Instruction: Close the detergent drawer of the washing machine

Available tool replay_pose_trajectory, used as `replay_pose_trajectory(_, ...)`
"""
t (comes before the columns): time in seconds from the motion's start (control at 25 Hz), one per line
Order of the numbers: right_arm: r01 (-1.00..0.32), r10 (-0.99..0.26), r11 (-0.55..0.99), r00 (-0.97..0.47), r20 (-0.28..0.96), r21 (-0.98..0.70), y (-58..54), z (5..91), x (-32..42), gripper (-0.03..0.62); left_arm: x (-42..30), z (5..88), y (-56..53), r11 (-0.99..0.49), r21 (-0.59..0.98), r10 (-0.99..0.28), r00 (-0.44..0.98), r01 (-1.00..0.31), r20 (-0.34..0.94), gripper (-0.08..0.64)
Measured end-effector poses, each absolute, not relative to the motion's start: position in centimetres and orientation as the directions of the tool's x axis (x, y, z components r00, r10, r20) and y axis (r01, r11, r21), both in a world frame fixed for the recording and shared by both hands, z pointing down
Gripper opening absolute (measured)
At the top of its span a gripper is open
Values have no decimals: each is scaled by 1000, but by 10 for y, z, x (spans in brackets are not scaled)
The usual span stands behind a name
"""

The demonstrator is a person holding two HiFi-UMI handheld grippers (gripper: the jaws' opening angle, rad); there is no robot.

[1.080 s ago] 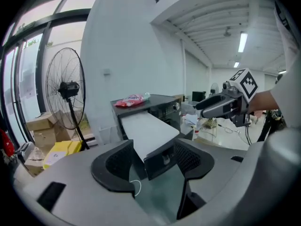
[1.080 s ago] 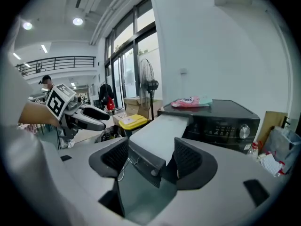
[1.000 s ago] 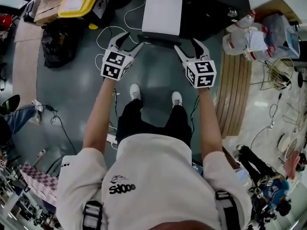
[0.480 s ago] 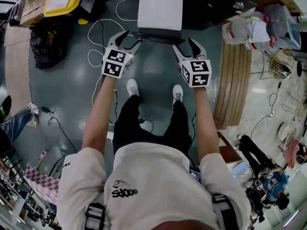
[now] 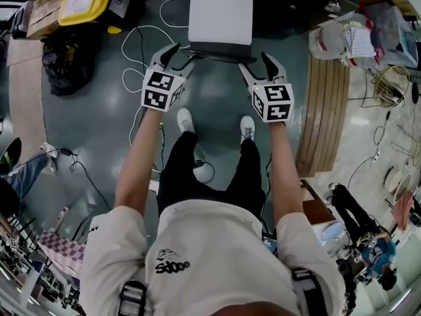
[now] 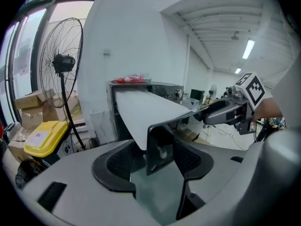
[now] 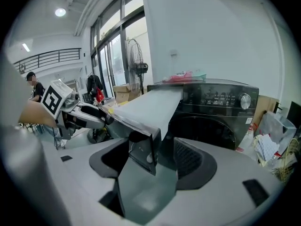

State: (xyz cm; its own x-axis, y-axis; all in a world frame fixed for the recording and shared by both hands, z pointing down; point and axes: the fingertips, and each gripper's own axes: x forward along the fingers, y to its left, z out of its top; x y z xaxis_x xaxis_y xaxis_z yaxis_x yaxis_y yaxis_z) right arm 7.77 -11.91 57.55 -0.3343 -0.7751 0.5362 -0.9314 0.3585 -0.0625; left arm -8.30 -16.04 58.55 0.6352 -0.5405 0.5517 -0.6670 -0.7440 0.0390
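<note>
Both hands have sunk a little toward the detergent drawer (image 5: 220,8), which stands pulled far out of the washing machine (image 7: 216,112), toward the person. The left tool (image 5: 181,54) and right tool (image 5: 253,63) each sit at one end of the drawer's dark front panel (image 5: 220,50), jaws spread wide, a panel corner between them with no clear pinch. The drawer looks like stiff, light plastic with a smooth face, likely sliding on runners. No grip seems needed. Pressing squarely and evenly on both panel ends, toward the machine, should keep it from skewing and jamming.
</note>
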Motion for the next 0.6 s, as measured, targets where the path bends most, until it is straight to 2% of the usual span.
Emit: replay_pose_trajectory(0.6,-926,-786,344,-375,492,-156,-127,574,79,262,-77,583,-166,-719,102,-552,654,-688,517,268)
